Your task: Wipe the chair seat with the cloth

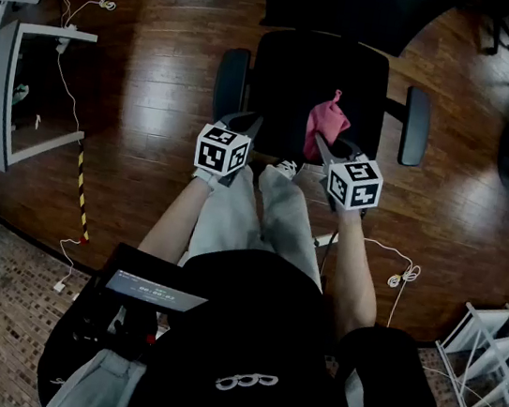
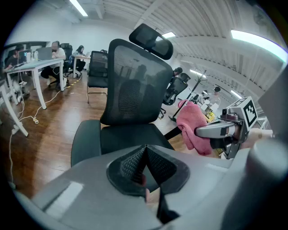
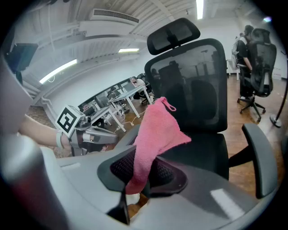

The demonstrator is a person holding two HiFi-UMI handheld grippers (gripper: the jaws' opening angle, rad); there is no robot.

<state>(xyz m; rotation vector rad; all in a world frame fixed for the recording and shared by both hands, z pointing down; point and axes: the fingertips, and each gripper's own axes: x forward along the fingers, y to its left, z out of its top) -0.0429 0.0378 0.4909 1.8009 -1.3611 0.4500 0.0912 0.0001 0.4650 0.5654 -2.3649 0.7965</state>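
Cloth (image 1: 327,119), a pink terry rag with a small hanging loop, is pinched low in the right gripper (image 1: 327,150). In the right gripper view its jaws are clamped on the rag's lower edge (image 3: 155,134), so most of the fabric stands up and flops forward free. That seems a sensible hold, since it leaves a loose pad to press down. From above, the rag sits near the 5 o'clock corner of the black chair seat (image 1: 290,89). The left gripper view shows it (image 2: 191,126) carried in the air at the seat's front edge. I judge it is not touching the cushion, so wiping has not begun.

The left gripper (image 1: 243,125) hovers at about 7 o'clock of the seat, level with its partner. In its own view the jaws are pressed together with nothing between them. It looks to be standing by, perhaps to steady the swivel chair.

The seat (image 3: 207,155) lies bare and dark, facing the person. Armrests (image 1: 232,76) flank it at 9 and 3 o'clock, and the mesh backrest (image 2: 132,87) and headrest (image 2: 150,40) rise at 12. The person sits close, with one sneaker (image 1: 286,166) near the front edge at 6 o'clock.

Beyond that there is glossy wooden floor (image 1: 158,89), a white cable (image 1: 400,275) trailing at 4 o'clock, and people at desks (image 2: 56,47) far off at 10 o'clock.
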